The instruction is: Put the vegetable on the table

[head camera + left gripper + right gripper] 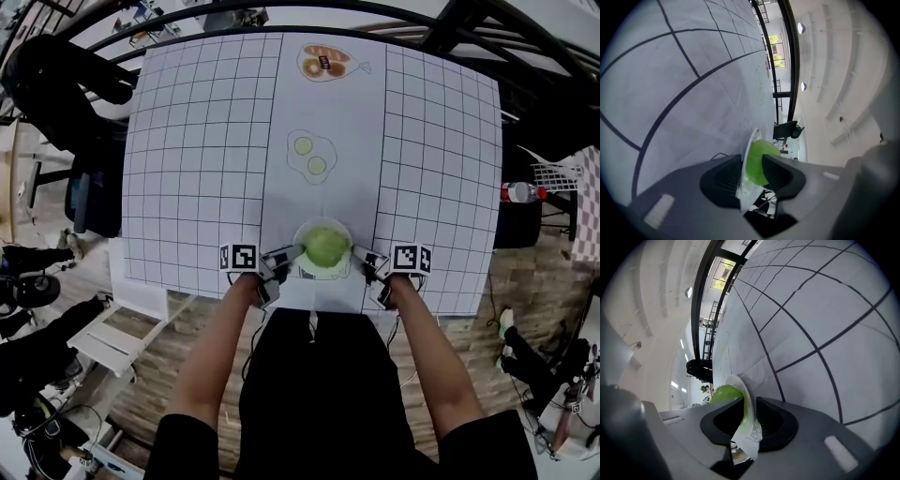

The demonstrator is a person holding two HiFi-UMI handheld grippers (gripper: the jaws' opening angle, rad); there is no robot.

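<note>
Green and round, the vegetable [325,247] lies in a white plate [323,275] at 6 o'clock on the bench [197,141] in the head view, with the left tool [286,258] at its 9 o'clock and the right tool [364,260] at its 3 o'clock. In the left gripper view the jaws stand about half apart, with the plate rim loose between them. In the right gripper view the jaws pinch the rim. The plate seems set down; I judge that only the release by the right tool is left

Bare grid mat [197,150] ahead, plate [309,271] seemingly nearest
</note>
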